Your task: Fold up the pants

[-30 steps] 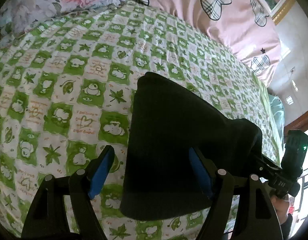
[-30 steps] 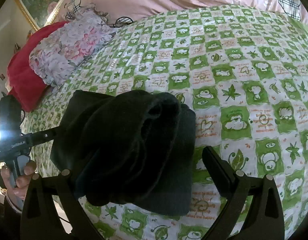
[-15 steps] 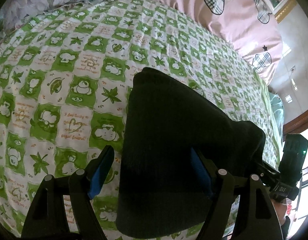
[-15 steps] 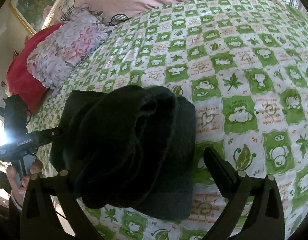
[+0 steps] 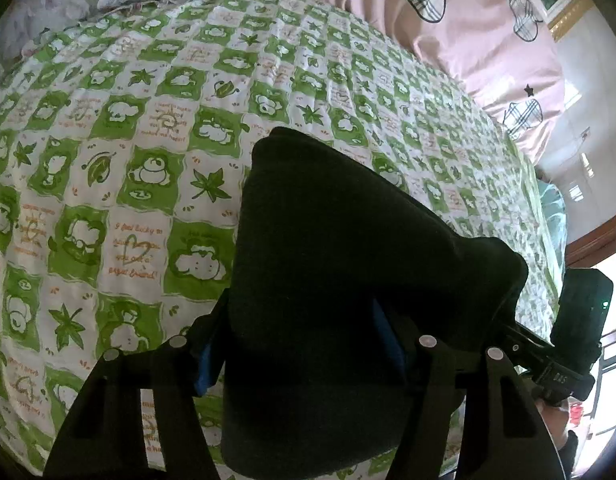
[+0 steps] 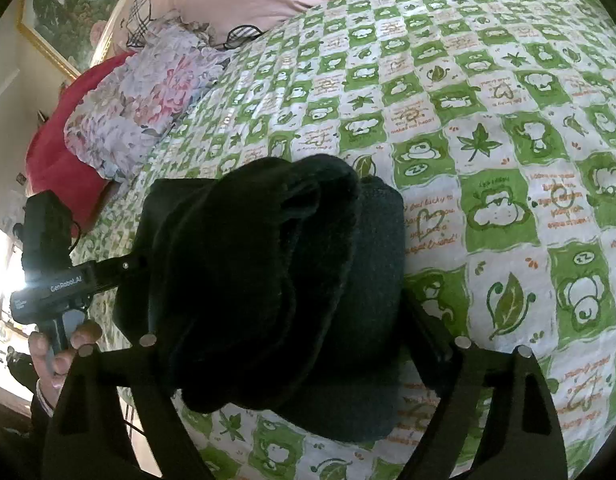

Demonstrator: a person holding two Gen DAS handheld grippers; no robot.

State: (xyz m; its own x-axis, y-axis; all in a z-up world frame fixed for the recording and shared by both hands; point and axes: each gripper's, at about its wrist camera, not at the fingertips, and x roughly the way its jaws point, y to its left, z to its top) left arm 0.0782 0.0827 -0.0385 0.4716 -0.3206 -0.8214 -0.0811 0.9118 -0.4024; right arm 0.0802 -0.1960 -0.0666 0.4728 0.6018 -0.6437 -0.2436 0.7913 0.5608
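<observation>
The black pants (image 5: 339, 280) lie as a thick folded bundle on the green-and-white checked bedsheet (image 5: 148, 140). My left gripper (image 5: 298, 356) straddles the bundle's near end. Its jaws are closing, and both blue pads (image 5: 206, 364) meet the cloth. From the other end, my right gripper (image 6: 286, 332) straddles the same pants (image 6: 276, 280). Its jaws are closing too: the right finger (image 6: 425, 324) touches the bundle's edge and the left finger is mostly hidden under a fold. Each view shows the other gripper's black body (image 5: 579, 320) (image 6: 48, 276), and a hand (image 6: 56, 352) holds the left one.
A pink quilt with plaid bear shapes (image 5: 467, 28) lies along the head of the bed. A floral pillow (image 6: 140, 108) and a red one (image 6: 56, 160) sit at the bed's side. A gold-framed picture (image 6: 64, 4) hangs on the wall. Bare sheet spreads beyond the bundle.
Both pairs of jaws have narrowed onto the bundle. The gaps between the fingers and the cloth have gone. The bundle has stayed in place on the sheet.
</observation>
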